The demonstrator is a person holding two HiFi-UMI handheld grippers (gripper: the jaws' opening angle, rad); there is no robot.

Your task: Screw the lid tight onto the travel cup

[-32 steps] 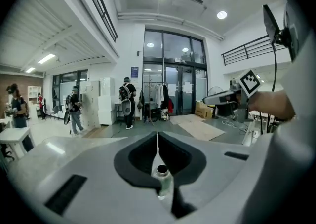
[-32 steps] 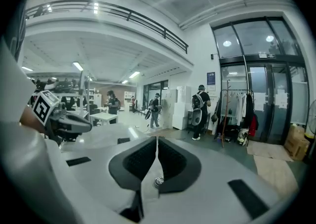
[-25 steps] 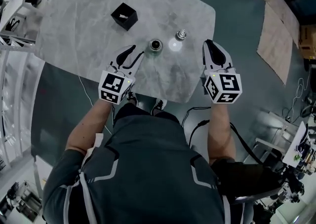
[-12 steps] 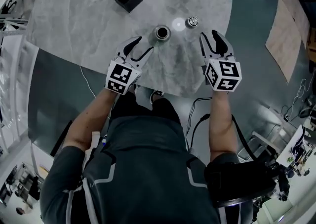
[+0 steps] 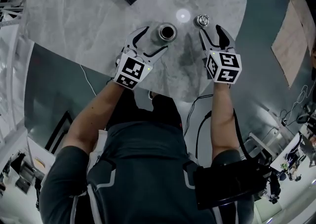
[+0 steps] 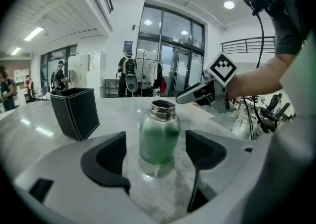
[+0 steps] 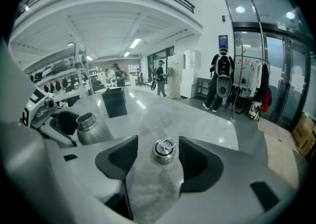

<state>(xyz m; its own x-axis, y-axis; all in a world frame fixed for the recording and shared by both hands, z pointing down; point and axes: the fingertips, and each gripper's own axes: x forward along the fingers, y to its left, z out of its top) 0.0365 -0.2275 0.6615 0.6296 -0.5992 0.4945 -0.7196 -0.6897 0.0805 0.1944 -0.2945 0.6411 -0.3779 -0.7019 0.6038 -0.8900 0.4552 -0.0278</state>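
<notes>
Head view: left gripper (image 5: 154,40) and right gripper (image 5: 211,32) are lowered, jaws just opened, framing cup (image 5: 167,32) and lid (image 5: 202,20); neither is gripped.

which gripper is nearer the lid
Right. The right gripper, jaws just opened, frames the lid without touching it. The left gripper, jaws also just opened, flanks the travel cup, farther from the lid.
</notes>
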